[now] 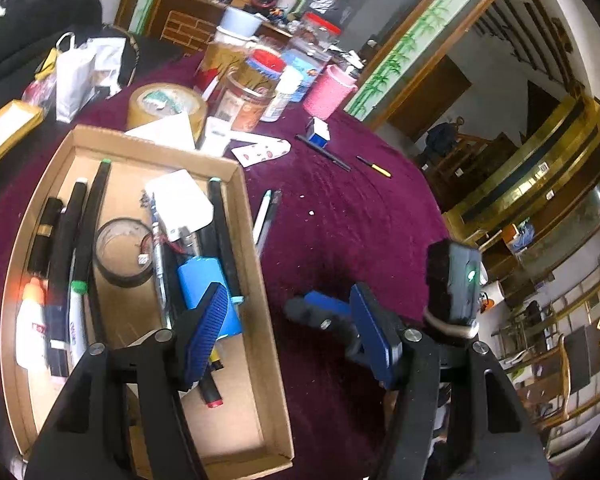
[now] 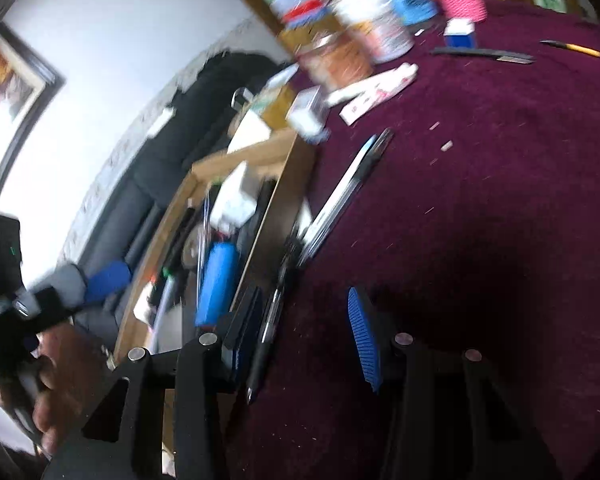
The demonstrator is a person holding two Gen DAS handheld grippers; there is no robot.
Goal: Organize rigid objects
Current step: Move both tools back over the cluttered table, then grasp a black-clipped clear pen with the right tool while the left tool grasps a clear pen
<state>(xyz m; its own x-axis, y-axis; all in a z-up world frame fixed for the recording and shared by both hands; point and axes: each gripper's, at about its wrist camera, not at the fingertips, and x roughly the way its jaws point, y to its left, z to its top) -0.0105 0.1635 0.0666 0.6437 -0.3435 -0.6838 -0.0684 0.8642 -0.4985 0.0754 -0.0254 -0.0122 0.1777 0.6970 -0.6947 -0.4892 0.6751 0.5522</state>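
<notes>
Hovering just outside the cardboard box [image 1: 265,300], off its right wall, the right claw [image 2: 304,300] is standing with its pads apart. A black pen [image 2: 266,332] is lying between them, close against the left pad. The view is smeared, so I cannot tell whether that pad is touching it, but nothing is clamped.

The pen's long axis is running roughly along the fingers and parallel to the box's right wall, so a straight pinch would be catching it across the barrel. The box is lying to the left of this claw, and the carry would be going that way, over the wall. The right claw is plainly the nearer one.

The left claw [image 1: 288,300] is hanging over the same right wall, jaws wide and empty.

Counting what is waiting outside the box, on the purple cloth [image 1: 340,220]:
- One black pen at the right claw.
- Two pens side by side [image 1: 265,216] along the right wall.
- One long black pen [image 1: 324,152] beyond the box's far right corner.
- One yellow-handled pen [image 1: 374,166], farther out again.
- One small blue-and-white carton [image 1: 318,132].
</notes>
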